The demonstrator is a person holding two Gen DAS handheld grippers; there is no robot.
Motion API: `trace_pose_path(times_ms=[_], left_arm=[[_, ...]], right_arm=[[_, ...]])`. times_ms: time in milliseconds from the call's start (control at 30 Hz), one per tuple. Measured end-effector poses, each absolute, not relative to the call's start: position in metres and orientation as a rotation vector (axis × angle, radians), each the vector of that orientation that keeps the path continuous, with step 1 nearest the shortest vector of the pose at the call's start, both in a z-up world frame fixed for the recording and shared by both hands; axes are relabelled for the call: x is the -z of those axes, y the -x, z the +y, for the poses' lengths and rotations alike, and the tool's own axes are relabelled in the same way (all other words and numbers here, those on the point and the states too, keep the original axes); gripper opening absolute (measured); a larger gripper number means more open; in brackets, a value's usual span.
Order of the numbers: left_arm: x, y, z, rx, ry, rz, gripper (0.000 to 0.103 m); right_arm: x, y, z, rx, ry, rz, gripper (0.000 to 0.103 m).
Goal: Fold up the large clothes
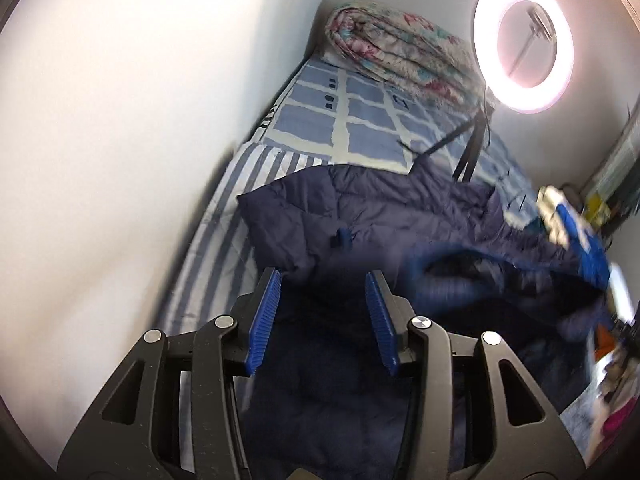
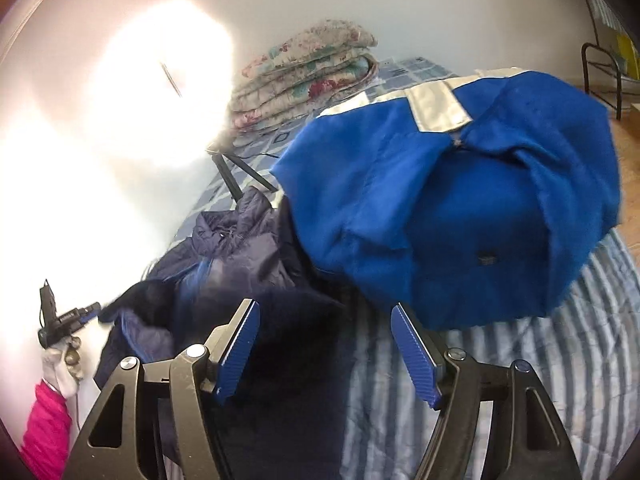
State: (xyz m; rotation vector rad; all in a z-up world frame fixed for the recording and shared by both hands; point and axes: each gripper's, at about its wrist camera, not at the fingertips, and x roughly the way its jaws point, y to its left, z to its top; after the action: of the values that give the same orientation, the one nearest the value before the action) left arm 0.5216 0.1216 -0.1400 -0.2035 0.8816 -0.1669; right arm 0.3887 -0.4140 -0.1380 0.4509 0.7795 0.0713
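A dark navy quilted jacket (image 1: 380, 216) lies spread on the bed; it also shows in the right wrist view (image 2: 248, 248). My left gripper (image 1: 322, 292) is open and empty just above the jacket's near part. A bright blue garment with white trim (image 2: 460, 200) lies bunched on the bed to the right of the jacket; it shows blurred in the left wrist view (image 1: 580, 240). My right gripper (image 2: 324, 324) is open and empty, over the jacket's edge and close below the blue garment. The left gripper (image 2: 86, 312) is small at the left of the right wrist view.
The bed has a striped sheet (image 2: 540, 360) and a blue checked cover (image 1: 360, 120). A folded floral quilt (image 1: 400, 48) lies at the bed's far end. A ring light (image 1: 524, 42) on a tripod (image 2: 240, 172) stands on the bed. A white wall (image 1: 140, 120) runs along the left.
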Motion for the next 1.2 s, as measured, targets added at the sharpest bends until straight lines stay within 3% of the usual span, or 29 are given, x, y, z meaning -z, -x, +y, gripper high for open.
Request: trace_pose_path(times_ms=[233,533,567,600,733,867,1000,1033,1067,1100,1167,1200], left_arm=[[0.180,-0.538,0.131,0.192,0.249,1.017,0.045],[0.203,-0.556,0.129,0.218,0.344,1.064,0.045],[0.203,-0.556,0.126,0.218,0.330,1.060,0.044],[0.202,-0.556,0.123,0.220,0.321,1.058,0.034],[0.198,-0.555,0.108,0.214,0.232,1.037,0.010],[0.193,-0.551,0.104,0.216,0.183,1.011,0.004],[0.190,-0.552,0.101,0.230,0.159,0.997,0.007],[0.191,-0.555,0.100,0.236,0.166,1.016,0.013],[0.193,-0.558,0.099,0.240,0.173,1.032,0.029],[0.194,-0.561,0.098,0.236,0.172,1.037,0.043],[0.196,-0.564,0.092,0.225,0.146,1.028,0.043],[0.197,-0.565,0.088,0.207,0.118,1.024,0.032]], right_arm=[[0.163,-0.396,-0.404,-0.088,-0.376,0.847,0.072],[0.170,-0.427,-0.400,-0.119,-0.405,0.873,0.071],[0.169,-0.429,-0.398,-0.122,-0.402,0.872,0.069],[0.168,-0.432,-0.396,-0.126,-0.394,0.874,0.067],[0.163,-0.445,-0.375,-0.155,-0.329,0.915,0.040],[0.157,-0.448,-0.351,-0.147,-0.200,0.934,0.014],[0.153,-0.450,-0.342,-0.169,-0.158,0.926,0.015],[0.153,-0.452,-0.343,-0.161,-0.164,0.931,0.030],[0.152,-0.454,-0.345,-0.160,-0.173,0.931,0.040],[0.153,-0.456,-0.346,-0.152,-0.179,0.929,0.040],[0.153,-0.460,-0.344,-0.143,-0.179,0.932,0.040],[0.154,-0.462,-0.343,-0.144,-0.174,0.937,0.039]])
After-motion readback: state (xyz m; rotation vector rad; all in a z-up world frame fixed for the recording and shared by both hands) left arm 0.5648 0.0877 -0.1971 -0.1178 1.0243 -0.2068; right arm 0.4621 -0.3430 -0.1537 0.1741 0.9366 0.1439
